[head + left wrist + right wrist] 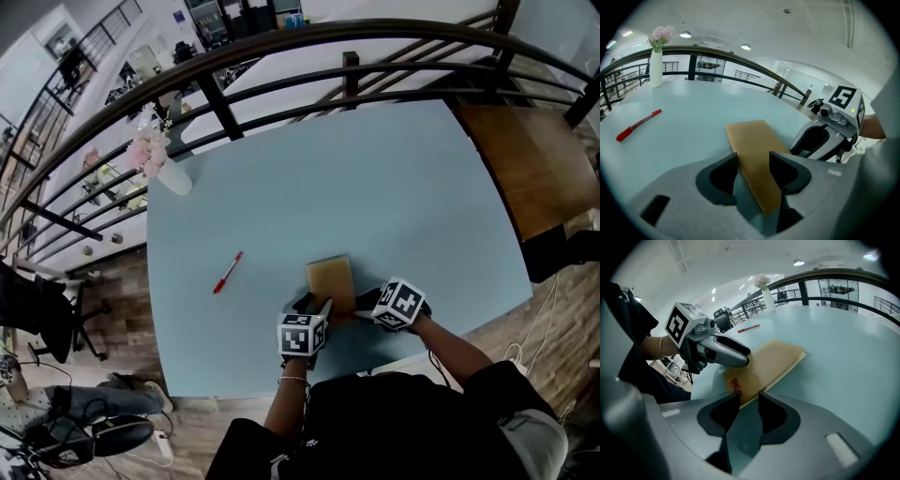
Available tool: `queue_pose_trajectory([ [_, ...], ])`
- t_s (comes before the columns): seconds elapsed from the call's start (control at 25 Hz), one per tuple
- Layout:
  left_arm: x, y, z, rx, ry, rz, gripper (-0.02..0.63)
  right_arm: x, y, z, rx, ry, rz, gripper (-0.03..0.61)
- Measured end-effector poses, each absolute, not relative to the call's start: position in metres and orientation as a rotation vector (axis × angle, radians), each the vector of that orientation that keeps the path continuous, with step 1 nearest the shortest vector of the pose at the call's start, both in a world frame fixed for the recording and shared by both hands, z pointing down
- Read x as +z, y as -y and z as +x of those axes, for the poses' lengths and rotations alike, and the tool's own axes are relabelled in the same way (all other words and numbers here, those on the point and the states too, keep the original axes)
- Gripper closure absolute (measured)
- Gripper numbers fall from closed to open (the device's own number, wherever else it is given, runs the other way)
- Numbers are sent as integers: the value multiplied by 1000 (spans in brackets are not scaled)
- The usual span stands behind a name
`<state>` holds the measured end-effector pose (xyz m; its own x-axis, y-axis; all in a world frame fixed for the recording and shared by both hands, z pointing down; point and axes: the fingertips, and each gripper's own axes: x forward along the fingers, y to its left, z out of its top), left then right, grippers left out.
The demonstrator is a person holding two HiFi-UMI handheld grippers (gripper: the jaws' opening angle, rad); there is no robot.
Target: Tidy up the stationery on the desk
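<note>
Most of the desk (403, 206) is open surface, and the far half and right side give wide passage. A pen (227, 273) lies left of the notebook (331, 278), well apart, with room to pass between them. A vase (169, 173) stands at the far left corner. A railing (281, 66) bars the far edge. At the notebook's near end the left gripper (317, 305) and right gripper (361, 302) crowd close together.

The near edge of the notebook (330, 279) is covered in the head view by the left hand-held gripper (315, 305) and the right hand-held gripper (364, 307). Its red print (738, 384) is partly hidden by a jaw and cannot be read.
</note>
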<state>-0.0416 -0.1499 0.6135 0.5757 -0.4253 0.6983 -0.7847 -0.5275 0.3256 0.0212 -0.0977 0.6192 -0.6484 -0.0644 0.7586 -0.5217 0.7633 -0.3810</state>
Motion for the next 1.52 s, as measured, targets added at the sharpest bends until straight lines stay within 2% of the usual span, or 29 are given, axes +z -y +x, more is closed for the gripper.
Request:
queue_pose_trajectory([
  [1.04,614,108,-32,772,924,2206,403,619,63,33,764,2173,471,443],
  [1.32,601,113,-39,656,970,2229,400,608,77,39,724,2243,615,430],
  [1.44,575,121,-46,543,1065,2279,428,585,92,48,721,2335,771,465],
  [1.52,553,125,-50,470,1133,2316,490,567,99,55,730,2407,874,519],
])
